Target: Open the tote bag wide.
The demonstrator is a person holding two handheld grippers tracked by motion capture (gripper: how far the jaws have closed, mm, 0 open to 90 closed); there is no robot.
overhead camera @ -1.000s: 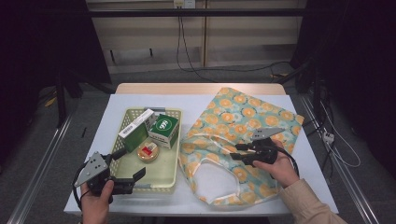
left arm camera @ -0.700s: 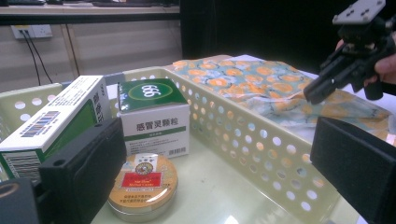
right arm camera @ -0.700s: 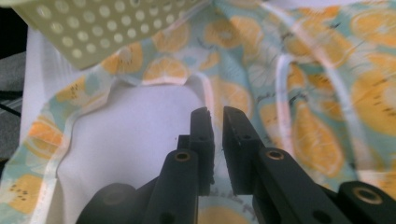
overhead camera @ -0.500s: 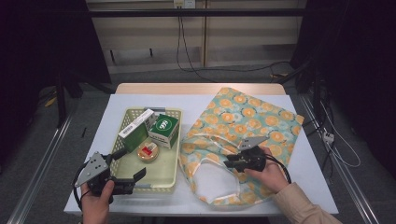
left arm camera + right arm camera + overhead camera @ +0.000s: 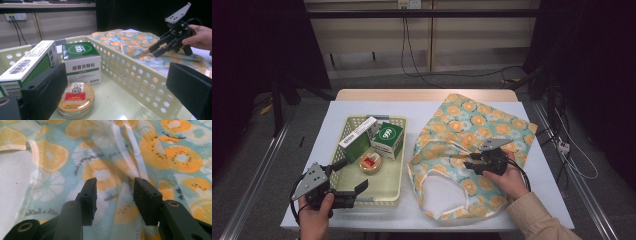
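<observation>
A fruit-print tote bag (image 5: 477, 120) lies flat on the right of the table, its white lining (image 5: 439, 192) showing at the mouth. My right gripper (image 5: 464, 161) hovers low over it, pointing left. Its jaws have just been opening. In the right gripper view (image 5: 115, 181) the pads stand apart over the cloth, and a pale handle strap (image 5: 135, 152) runs down between them, unpinched. My left gripper (image 5: 348, 176) is wide open at the near left corner of a pale green basket (image 5: 399, 150). One jaw is inside the basket wall (image 5: 130, 72) and one outside.
The basket holds a long white-and-green box (image 5: 358, 135), a green-topped box (image 5: 387, 139) and a round tin (image 5: 371, 162). The left gripper view shows the same boxes (image 5: 27, 62) (image 5: 81, 60), the tin (image 5: 76, 100) and the right gripper (image 5: 156, 50) beyond. A white cover (image 5: 362, 107) spans the table.
The right gripper shifted toward the near left over the bag, then back a little to the right, and the bag's mouth lies wider. The left gripper has stayed put.
</observation>
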